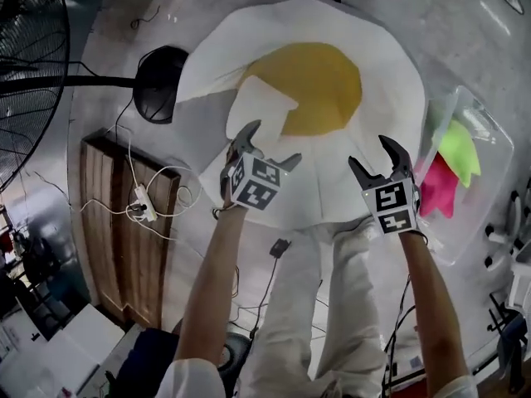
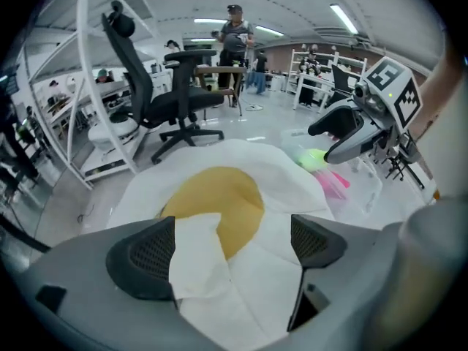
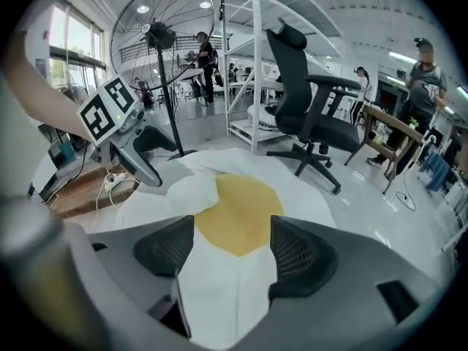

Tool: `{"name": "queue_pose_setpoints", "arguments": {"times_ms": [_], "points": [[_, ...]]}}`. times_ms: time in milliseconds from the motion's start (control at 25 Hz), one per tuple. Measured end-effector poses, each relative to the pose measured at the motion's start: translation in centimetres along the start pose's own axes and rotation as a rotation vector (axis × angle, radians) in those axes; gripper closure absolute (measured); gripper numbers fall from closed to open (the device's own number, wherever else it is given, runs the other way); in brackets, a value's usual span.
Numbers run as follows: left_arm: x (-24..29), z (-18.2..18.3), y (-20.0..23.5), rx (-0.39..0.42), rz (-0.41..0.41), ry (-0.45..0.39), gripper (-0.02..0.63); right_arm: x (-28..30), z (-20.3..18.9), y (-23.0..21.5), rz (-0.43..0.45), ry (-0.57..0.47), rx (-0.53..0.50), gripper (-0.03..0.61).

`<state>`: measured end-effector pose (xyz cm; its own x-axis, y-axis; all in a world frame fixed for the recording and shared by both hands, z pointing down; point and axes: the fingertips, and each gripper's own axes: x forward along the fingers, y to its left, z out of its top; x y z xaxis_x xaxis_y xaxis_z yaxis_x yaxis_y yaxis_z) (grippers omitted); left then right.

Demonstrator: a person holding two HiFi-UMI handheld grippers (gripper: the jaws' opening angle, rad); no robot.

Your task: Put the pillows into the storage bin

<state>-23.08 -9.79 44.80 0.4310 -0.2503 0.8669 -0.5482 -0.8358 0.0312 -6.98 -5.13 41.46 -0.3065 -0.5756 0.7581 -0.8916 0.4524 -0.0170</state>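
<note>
White fabric of the fried-egg pillow point(image 1: 382, 73) on the floor fills both gaps: I hold the left gripper point(image 1: 270, 146) and right gripper point(image 1: 371, 154) with jaws wide at its near edge, apparently for a two-handed lift. The storage bin point(image 1: 485, 123) sits right of the right jaws.

**Head view.** Polished grey concrete floor point(image 1: 124, 23). A pedestal fan point(image 1: 29, 65) stands at 10 o'clock, its round black base point(image 1: 159, 83) nearer the centre. A wooden board point(image 1: 116, 239) at 8 o'clock carries a white power strip point(image 1: 143, 206) with trailing cables.

**Left gripper view.** Black office chair point(image 2: 157, 86) at 11 o'clock, white shelving rack point(image 2: 51, 101) at 9 o'clock, ceiling strip light point(image 2: 342, 18) at 1 o'clock, and a standing person point(image 2: 235, 34) at 12 o'clock.

**Right gripper view.** Daylit windows point(image 3: 69, 50) at 10 o'clock.
</note>
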Motion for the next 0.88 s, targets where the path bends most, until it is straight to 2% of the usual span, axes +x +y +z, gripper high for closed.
{"name": "queue_pose_setpoints", "arguments": {"times_ms": [120, 240, 360, 480, 560, 680, 760, 880], "points": [[0.5, -4.1, 1.9, -0.124, -0.003, -0.012, 0.110, 3.5, 1.2, 1.7, 0.011, 0.010, -0.005, 0.240], [1.7, -8.6, 2.9, -0.295, -0.016, -0.007, 0.112, 6.9, 1.2, 3.2, 0.025, 0.054, 0.024, 0.240], [3.2, -13.0, 4.0, -0.489, -0.026, 0.003, 0.117, 10.3, 0.6, 4.9, 0.045, 0.107, 0.063, 0.240], [4.8, -16.3, 5.1, -0.716, -0.015, -0.009, 0.138, 13.6, -0.1, 5.8, 0.064, 0.138, 0.064, 0.239], [5.9, -17.8, 5.9, -0.864, 0.008, -0.029, 0.158, 15.6, -0.1, 5.7, 0.070, 0.145, 0.089, 0.239], [7.8, -19.1, 7.0, -1.039, 0.023, -0.070, 0.166, 18.7, 0.0, 5.5, 0.090, 0.165, 0.134, 0.233], [9.0, -19.4, 7.5, -1.153, 0.004, -0.105, 0.170, 20.4, 0.4, 6.0, 0.140, 0.158, 0.249, 0.235], [10.2, -19.5, 7.9, -1.315, -0.034, -0.171, 0.183, 22.6, 0.8, 6.8, 0.202, 0.116, 0.535, 0.234]]}}
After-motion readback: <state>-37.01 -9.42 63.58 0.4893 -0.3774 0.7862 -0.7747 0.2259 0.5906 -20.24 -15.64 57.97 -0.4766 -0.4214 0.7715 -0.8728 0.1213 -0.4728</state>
